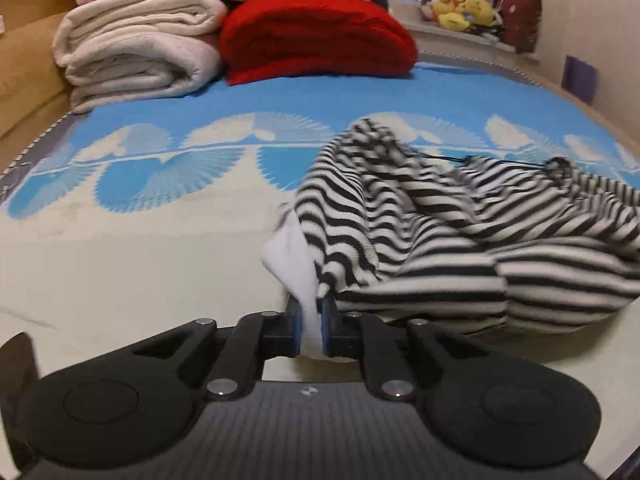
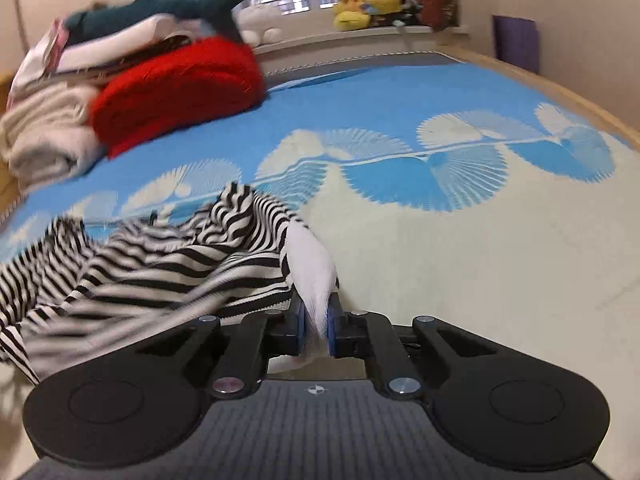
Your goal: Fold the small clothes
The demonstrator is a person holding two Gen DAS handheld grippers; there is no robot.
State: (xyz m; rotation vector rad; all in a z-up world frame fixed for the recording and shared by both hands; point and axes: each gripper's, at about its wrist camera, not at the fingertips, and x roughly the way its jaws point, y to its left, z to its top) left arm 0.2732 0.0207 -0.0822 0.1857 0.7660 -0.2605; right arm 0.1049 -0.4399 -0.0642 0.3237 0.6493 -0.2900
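A black-and-white striped garment [image 1: 460,236] with white trim lies crumpled on the bed. My left gripper [image 1: 311,320] is shut on its white trimmed edge; the cloth spreads to the right of it. In the right wrist view the same striped garment [image 2: 160,264] spreads to the left, and my right gripper [image 2: 316,320] is shut on another white trimmed edge of it. A thin black drawstring [image 1: 480,160] runs across the top of the garment. The cloth looks motion-blurred in both views.
The bed has a blue and cream patterned cover [image 1: 160,216]. A folded red blanket [image 1: 316,36] and stacked cream blankets [image 1: 136,56] sit at the far side. Plush toys [image 2: 364,0] line the windowsill. A wooden bed rim [image 2: 560,92] runs on the right.
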